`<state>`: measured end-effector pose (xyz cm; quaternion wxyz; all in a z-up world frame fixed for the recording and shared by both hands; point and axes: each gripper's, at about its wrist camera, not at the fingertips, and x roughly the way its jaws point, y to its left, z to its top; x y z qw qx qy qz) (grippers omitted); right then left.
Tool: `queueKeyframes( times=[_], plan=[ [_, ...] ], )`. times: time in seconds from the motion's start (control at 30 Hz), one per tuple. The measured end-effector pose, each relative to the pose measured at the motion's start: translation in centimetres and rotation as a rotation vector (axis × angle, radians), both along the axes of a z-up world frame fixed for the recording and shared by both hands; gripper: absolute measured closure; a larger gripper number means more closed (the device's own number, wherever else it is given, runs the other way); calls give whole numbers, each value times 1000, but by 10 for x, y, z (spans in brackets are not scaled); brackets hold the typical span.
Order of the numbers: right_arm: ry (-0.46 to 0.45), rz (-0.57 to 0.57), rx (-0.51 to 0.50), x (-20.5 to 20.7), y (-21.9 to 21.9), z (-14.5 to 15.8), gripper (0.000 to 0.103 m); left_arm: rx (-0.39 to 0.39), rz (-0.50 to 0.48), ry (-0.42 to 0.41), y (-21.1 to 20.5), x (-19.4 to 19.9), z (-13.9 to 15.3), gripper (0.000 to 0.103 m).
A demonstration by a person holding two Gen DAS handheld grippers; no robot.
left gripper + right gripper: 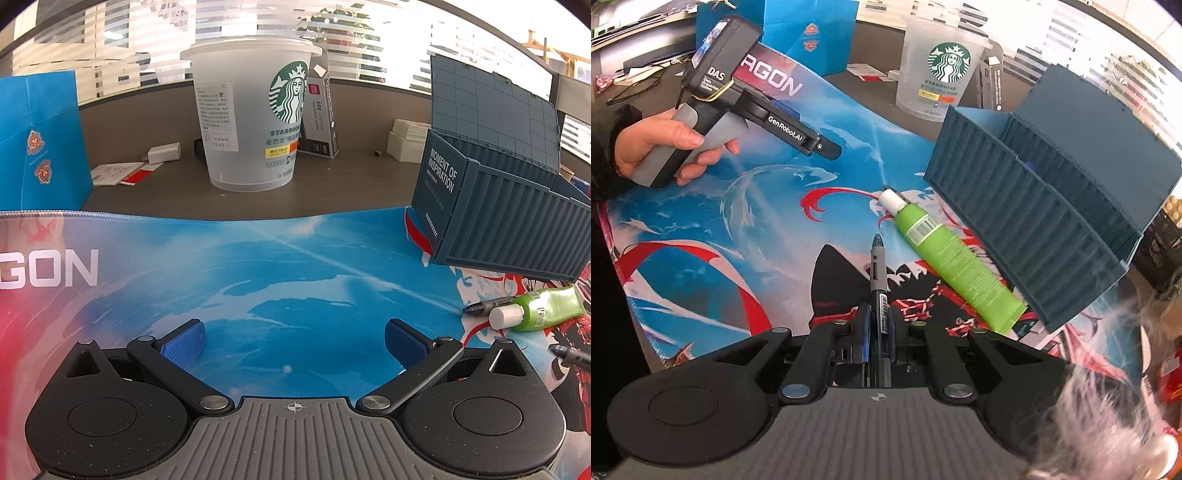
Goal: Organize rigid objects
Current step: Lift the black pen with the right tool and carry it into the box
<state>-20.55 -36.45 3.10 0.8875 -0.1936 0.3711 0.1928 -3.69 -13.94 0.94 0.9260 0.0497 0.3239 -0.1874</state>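
My right gripper is shut on a grey and black pen that points forward above the printed mat. A green tube with a white cap lies on the mat beside the blue container-shaped box, whose lid stands open. My left gripper is open and empty, low over the mat, left of the box. The tube and a pen tip show at the right edge of the left wrist view. The left gripper's body shows in the right wrist view, held by a hand.
A clear Starbucks cup stands behind the mat on the grey desk. A blue paper bag is at the left. A small card box, white boxes and papers lie further back. The cup also shows in the right wrist view.
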Motion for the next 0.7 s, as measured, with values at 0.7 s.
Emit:
queueKeyframes(
  times=[0.7],
  plan=[
    [-123,11,-19,20,-11,81,94,36,0,-6,-5,-2,-1,0]
  ],
)
